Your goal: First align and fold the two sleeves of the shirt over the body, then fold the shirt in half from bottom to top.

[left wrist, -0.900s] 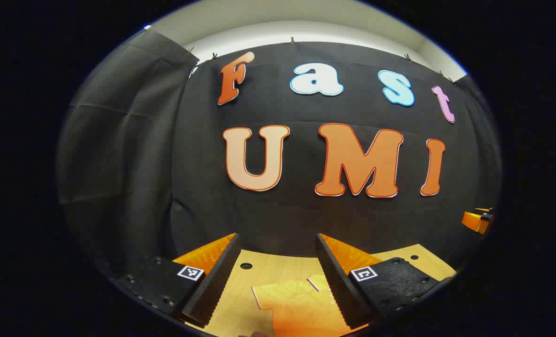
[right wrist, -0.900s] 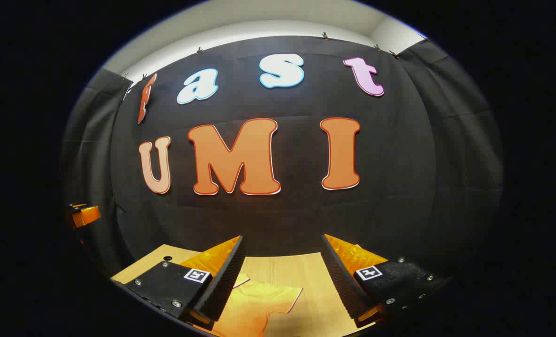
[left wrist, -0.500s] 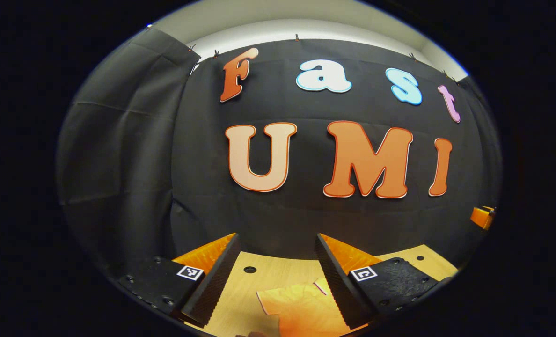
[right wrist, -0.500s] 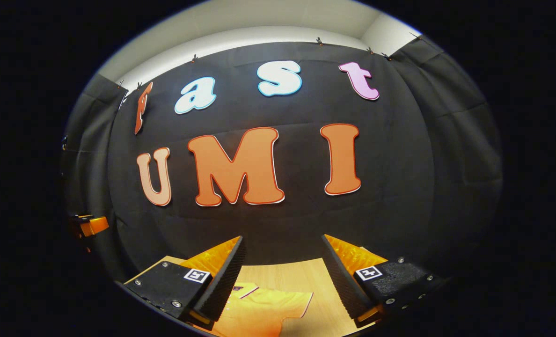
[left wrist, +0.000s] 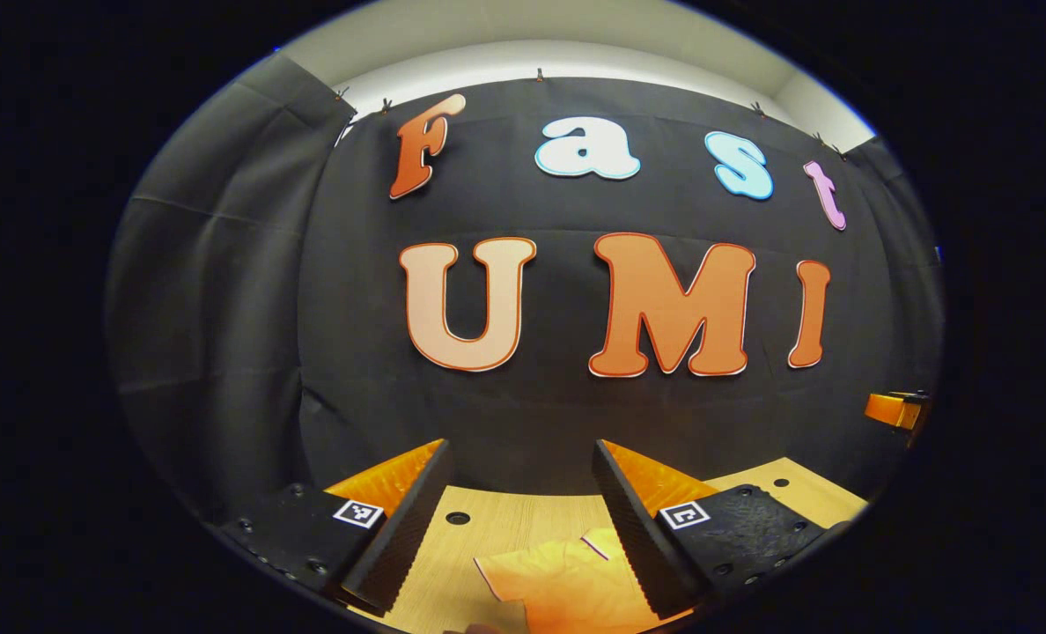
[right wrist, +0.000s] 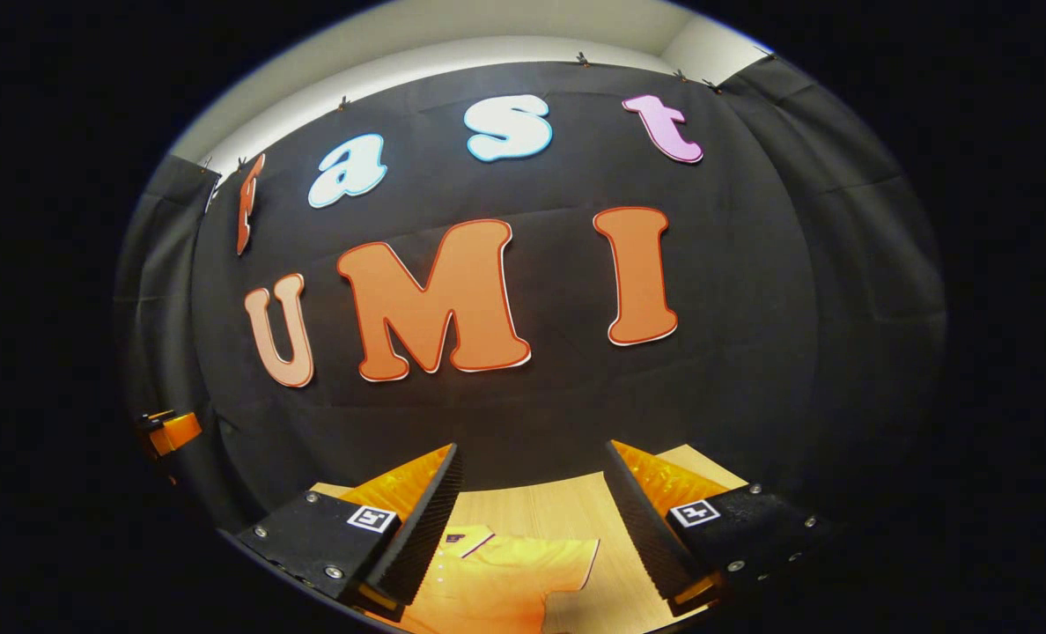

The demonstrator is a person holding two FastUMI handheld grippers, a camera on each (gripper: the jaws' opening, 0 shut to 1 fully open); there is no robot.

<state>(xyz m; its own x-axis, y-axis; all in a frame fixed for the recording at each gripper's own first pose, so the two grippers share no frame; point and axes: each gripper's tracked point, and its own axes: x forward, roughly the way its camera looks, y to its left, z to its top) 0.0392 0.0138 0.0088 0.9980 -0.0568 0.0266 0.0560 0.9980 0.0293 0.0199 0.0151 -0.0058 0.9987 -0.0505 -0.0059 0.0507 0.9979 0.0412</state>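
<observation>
Right gripper view has tilted down slightly, bringing more of the orange shirt (right wrist: 497, 577) on the wooden surface (right wrist: 567, 515) below both grippers (right wrist: 532, 519) (left wrist: 519, 515); each gapes, holding nothing, sleeves likely unfolded.

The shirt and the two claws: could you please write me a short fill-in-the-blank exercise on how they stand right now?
1. The shirt lies flat on a table made of ____.
2. The right claw has its jaws ____, with nothing gripped between them.
3. In the left gripper view, the left claw hangs ____ the shirt without touching it.
4. Behind the table hangs a cloth wall coloured ____.

Missing words: wood; open; above; black
</observation>
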